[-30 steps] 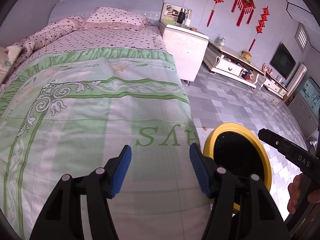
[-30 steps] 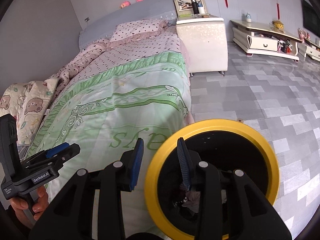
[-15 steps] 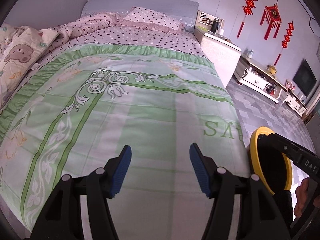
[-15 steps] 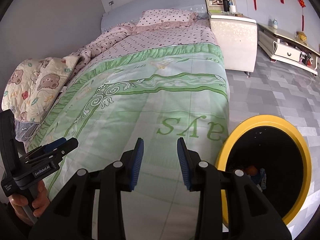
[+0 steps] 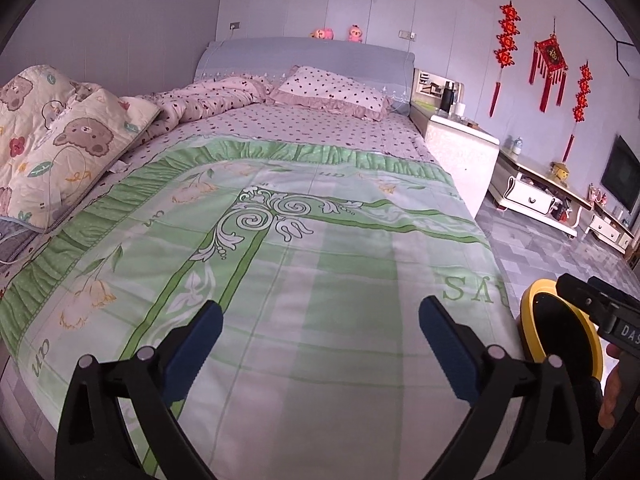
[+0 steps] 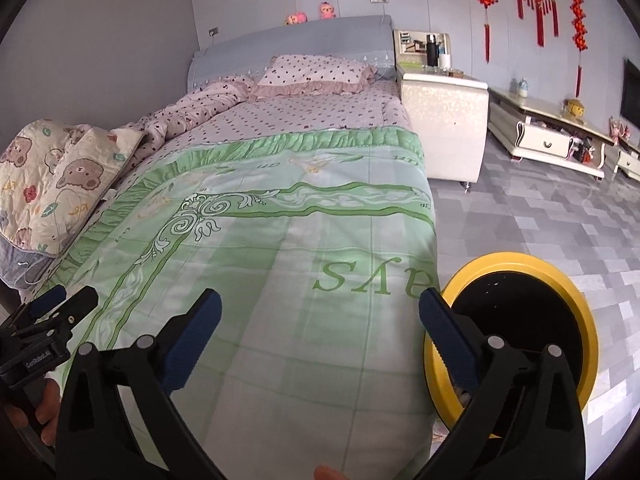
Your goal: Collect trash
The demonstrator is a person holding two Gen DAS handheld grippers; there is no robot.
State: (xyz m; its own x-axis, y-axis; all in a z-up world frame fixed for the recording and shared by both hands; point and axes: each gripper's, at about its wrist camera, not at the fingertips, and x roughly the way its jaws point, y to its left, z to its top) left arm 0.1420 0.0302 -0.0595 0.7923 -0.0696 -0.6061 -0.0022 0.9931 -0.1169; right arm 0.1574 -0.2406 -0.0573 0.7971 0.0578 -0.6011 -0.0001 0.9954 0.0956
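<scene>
Both tools, left tool and right tool, are opening, nothing between them, hovering over bed. Trash sitting inside yellow-rimmed bin beside bed; likely light, crumply, pinch anywhere.

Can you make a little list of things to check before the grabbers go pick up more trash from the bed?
1. Left hand-held gripper empty: ok, jaws opening, nothing between them.
2. Right hand-held gripper empty: ok, jaws opening, nothing between them.
3. Round black trash bin with yellow rim within reach: ok, on the grey floor beside the bed's foot corner.
4. Trash visible on the green floral bedspread: not ok, none shows there.
5. Small white scrap by the bear-print quilt: cannot tell if it is trash.
6. Room left in the bin: cannot tell, inside is dark.
</scene>
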